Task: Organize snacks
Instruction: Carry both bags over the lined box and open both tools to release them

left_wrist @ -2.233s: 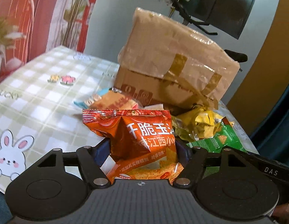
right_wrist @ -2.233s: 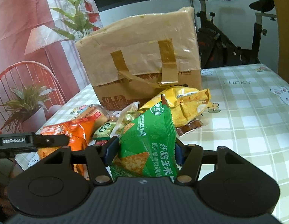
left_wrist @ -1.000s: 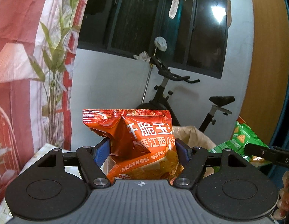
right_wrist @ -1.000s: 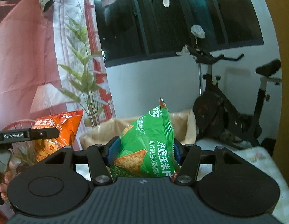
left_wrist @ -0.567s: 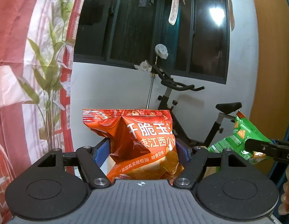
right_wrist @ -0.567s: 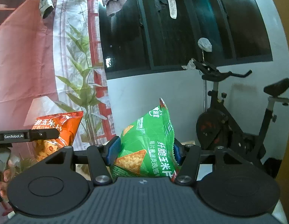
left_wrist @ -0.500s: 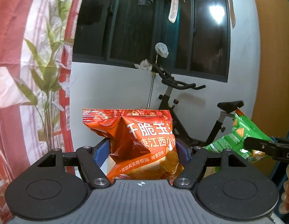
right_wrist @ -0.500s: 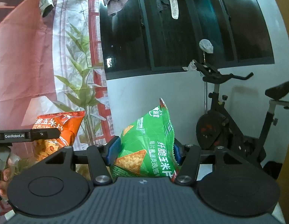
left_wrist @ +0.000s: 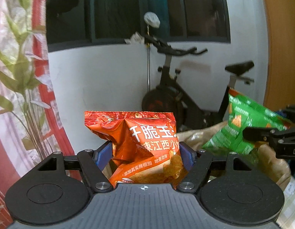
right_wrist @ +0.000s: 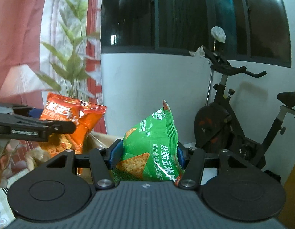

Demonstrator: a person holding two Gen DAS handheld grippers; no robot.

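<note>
behind both raised grippers, exercise bike (right_wrist: 231, 118) against white wall (left_wrist: 101, 87); left gripper (left_wrist: 145, 152) clamps orange bag (left_wrist: 139, 145), right gripper (right_wrist: 147, 152) green bag (right_wrist: 153, 148).

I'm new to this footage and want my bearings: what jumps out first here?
Two bright snack bags held up in the air: an orange-red chip bag pinched in the left gripper, and a green corn-chip bag clamped in the right gripper. Behind them a black exercise bike stands against the white wall under dark windows.

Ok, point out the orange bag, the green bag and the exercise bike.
orange bag (left_wrist: 145, 133), left wrist view, front panel.
green bag (right_wrist: 157, 145), right wrist view, front panel.
exercise bike (right_wrist: 212, 126), right wrist view, flywheel housing.
</note>
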